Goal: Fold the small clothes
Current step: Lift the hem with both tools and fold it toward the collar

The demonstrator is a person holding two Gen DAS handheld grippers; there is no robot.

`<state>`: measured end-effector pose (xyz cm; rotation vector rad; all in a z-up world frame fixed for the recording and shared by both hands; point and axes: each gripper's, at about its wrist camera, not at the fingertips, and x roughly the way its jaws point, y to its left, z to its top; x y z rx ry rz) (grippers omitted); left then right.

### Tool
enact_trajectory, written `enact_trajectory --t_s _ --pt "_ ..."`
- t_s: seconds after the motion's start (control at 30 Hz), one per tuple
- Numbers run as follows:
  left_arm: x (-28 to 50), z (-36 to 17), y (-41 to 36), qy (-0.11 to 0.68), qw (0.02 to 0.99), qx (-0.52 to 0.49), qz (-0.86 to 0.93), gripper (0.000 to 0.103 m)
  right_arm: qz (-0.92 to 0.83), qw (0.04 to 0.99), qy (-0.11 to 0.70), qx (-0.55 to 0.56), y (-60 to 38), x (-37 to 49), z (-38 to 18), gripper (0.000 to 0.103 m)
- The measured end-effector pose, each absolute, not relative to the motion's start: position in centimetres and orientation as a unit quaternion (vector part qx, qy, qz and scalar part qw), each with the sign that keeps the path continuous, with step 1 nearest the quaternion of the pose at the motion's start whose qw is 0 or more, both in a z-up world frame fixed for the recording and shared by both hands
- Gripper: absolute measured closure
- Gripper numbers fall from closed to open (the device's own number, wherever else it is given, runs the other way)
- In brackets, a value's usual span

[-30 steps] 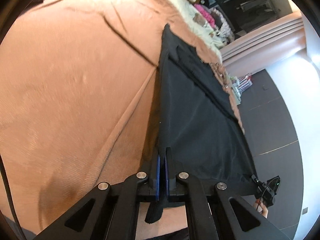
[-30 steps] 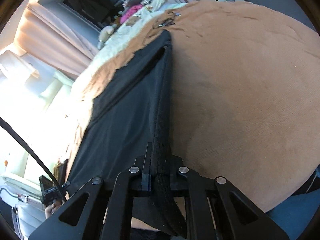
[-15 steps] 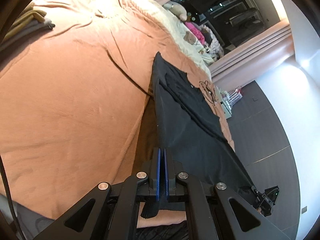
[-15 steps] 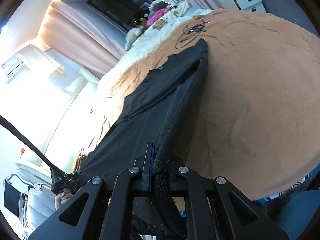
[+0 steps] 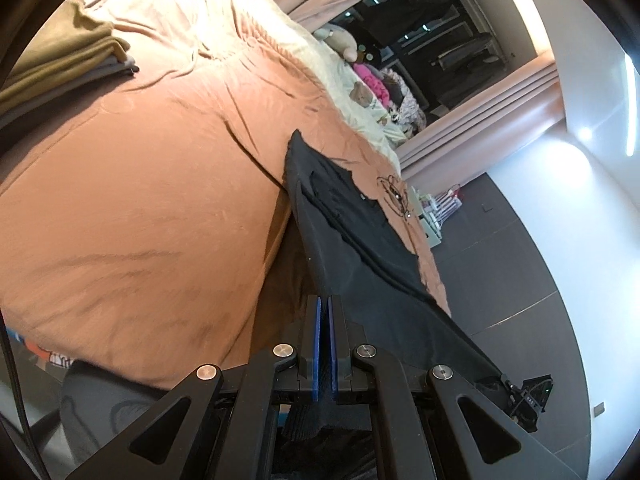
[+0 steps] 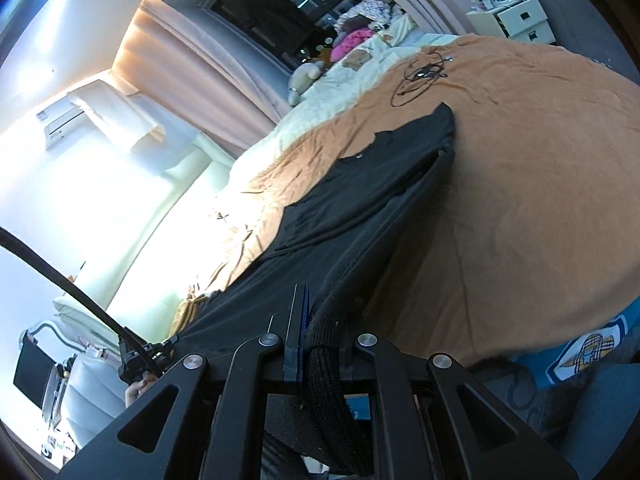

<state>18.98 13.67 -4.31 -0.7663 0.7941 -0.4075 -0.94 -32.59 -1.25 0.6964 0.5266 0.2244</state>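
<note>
A black garment [image 5: 360, 248] hangs stretched between both grippers, while its far end, with the neckline, lies on the orange bedspread [image 5: 140, 200]. My left gripper [image 5: 324, 300] is shut on one near corner of its hem, and cloth pokes out behind the pads. My right gripper [image 6: 316, 292] is shut on the other corner, gripping the ribbed hem of the black garment [image 6: 360, 200]. Each view shows the other gripper at the far corner: the right gripper [image 5: 524, 400] and the left gripper [image 6: 140, 360]. The near edge is held above the bedspread [image 6: 540, 180].
A folded stack of olive and grey clothes [image 5: 60, 60] sits on the bed's far left. A coiled black cable [image 6: 420, 76] lies beyond the garment. Stuffed toys and pink cloth [image 5: 372, 80] crowd the head end. White drawers [image 6: 516, 16] stand on the dark floor [image 5: 520, 260].
Both grippers have risen and drawn back from the bed with the garment's hem. The near half of the garment has lifted off the bedspread, and more of the room shows.
</note>
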Motion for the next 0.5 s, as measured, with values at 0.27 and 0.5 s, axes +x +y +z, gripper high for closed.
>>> enact_trajectory --t_s 0.27,0.5 --pt "13.6 -2.0 15.9 0.335 0.844 -0.364 -0.206 0.100 0.136 0.910 0.228 0.318 -32.1 -2.7 -0.6 0.098" --pt "9.9 -0.9 17.4 0.309 0.850 -0.368 -0.215 0.100 0.152 0.918 0.215 0.297 -31.9 -3.9 -0.7 0.098"
